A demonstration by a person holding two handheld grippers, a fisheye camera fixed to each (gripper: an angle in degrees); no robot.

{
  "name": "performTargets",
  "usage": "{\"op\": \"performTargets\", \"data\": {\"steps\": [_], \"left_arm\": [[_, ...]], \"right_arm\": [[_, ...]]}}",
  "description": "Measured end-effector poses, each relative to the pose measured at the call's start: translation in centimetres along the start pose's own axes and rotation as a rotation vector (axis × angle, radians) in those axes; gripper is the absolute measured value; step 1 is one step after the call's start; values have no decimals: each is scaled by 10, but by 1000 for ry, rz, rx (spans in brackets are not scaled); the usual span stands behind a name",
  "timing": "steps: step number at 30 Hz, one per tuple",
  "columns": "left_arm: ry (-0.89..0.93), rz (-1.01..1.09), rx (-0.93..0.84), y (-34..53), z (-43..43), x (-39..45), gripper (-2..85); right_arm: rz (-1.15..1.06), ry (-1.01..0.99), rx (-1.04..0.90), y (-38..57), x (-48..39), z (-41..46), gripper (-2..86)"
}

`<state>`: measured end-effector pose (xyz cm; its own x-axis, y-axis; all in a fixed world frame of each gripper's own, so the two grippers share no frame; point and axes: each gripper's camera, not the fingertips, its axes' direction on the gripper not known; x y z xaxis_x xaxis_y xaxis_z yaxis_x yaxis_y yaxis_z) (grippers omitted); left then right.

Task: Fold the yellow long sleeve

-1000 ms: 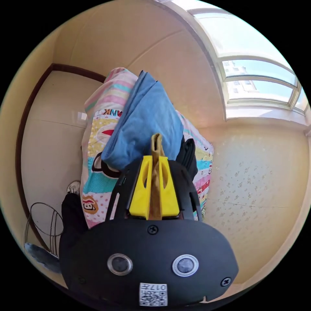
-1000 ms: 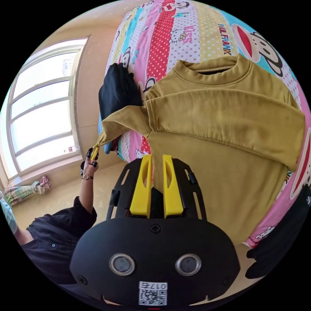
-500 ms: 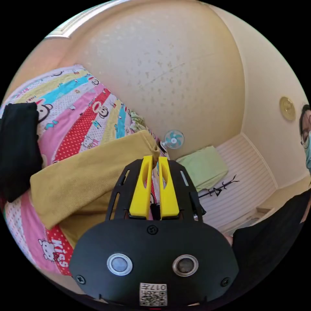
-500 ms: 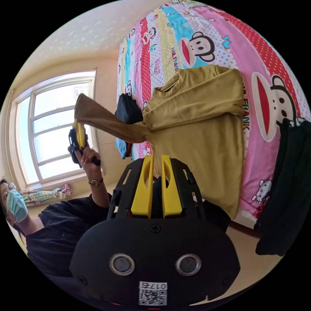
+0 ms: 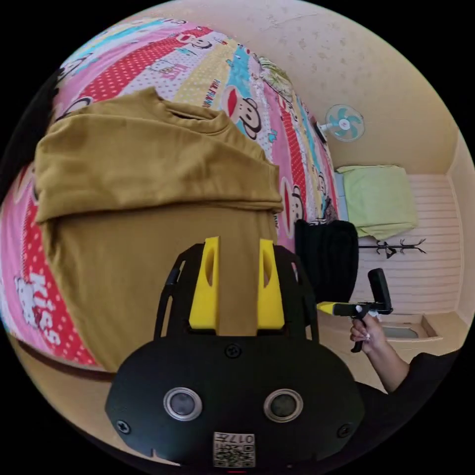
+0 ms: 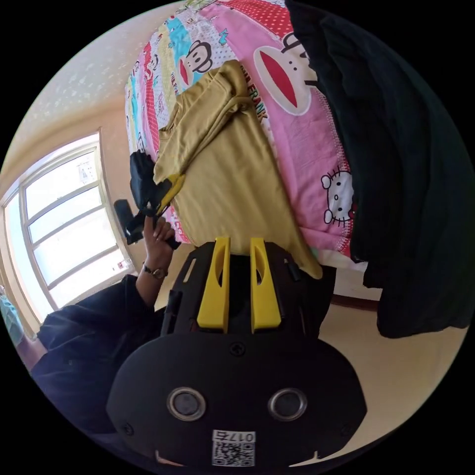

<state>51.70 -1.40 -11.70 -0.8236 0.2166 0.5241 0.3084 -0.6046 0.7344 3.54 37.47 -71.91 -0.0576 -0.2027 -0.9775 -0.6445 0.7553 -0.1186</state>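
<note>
Nearest in the left gripper view, the left tongs (image 5: 238,247) stand apart and empty over the hem end of the yellow long sleeve (image 5: 148,198). A second ago they were clamped on the sleeve cuff, held up off the bed; half a second ago the sleeve was being carried across the body. Now the cuff is released and that sleeve lies folded across the chest.

In the right gripper view, the right tongs (image 6: 239,247) sit at the near hem with the jaws a little apart; nothing is visibly pinched between them. In the earlier pictures they sat at the same edge of the shirt, jaws similarly set.

Farther out, the shirt lies flat on the bed (image 5: 302,163), on the cartoon-print sheet, neck toward the far side, both sleeves crossed over the front. The left tongs (image 6: 170,190) also show in the right gripper view, at the shirt's left edge, just beside a dark garment (image 6: 141,178). A larger black garment (image 6: 396,148) lies on the right of the bed, apart from the shirt.

Judgement: the sleeve-folding step looks done. The next move is likely to take the hem and bring it up toward the collar. The soft knit may drag the sleeves askew if lifted unevenly.

Beyond the bed: a fan (image 5: 344,123) on the far wall.
</note>
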Motion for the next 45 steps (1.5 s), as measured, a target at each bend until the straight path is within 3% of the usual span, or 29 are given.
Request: {"op": "performTargets", "data": {"steps": [2, 4, 8, 10, 13, 17, 21, 26, 30, 32, 37, 40, 45], "left_arm": [[-193, -143, 43, 48, -35, -49, 136], [-266, -249, 61, 79, -54, -85, 146], [-217, -401, -65, 125, -39, -151, 157], [-175, -424, -123, 137, -20, -158, 126], [-95, -358, -182, 138, 0, -145, 13], [-63, -318, -32, 119, -41, -130, -1], [-44, -264, 68, 85, -87, -135, 3], [-98, -244, -191, 62, -28, -173, 145], [-224, -241, -155, 76, -12, -167, 101], [-144, -268, -213, 83, -11, -159, 53], [46, -296, -76, 77, -75, -139, 34], [25, -229, 61, 45, -120, -126, 38], [87, -271, 101, -10, -135, -152, 116]], "right_arm": [[-13, 98, 20, -4, -3, 7, 91], [-41, 192, 22, -11, -6, 16, 104], [-115, 391, -130, -24, 4, 65, 119], [-92, 366, -193, -23, 13, 81, 109], [-78, 337, -230, -17, 14, 75, 67], [-159, 292, -184, -2, -7, 34, 38], [-188, 201, -98, -1, -31, -1, 31], [-212, 209, -121, -11, -43, 15, 31], [-202, 199, -162, 2, -37, 34, 32], [-188, 186, -162, 12, -32, 33, 32], [-149, 67, -53, 30, -33, 1, 33], [-175, 16, 60, 23, -43, -22, 38], [-132, 76, 131, -17, -42, -28, 77]]}}
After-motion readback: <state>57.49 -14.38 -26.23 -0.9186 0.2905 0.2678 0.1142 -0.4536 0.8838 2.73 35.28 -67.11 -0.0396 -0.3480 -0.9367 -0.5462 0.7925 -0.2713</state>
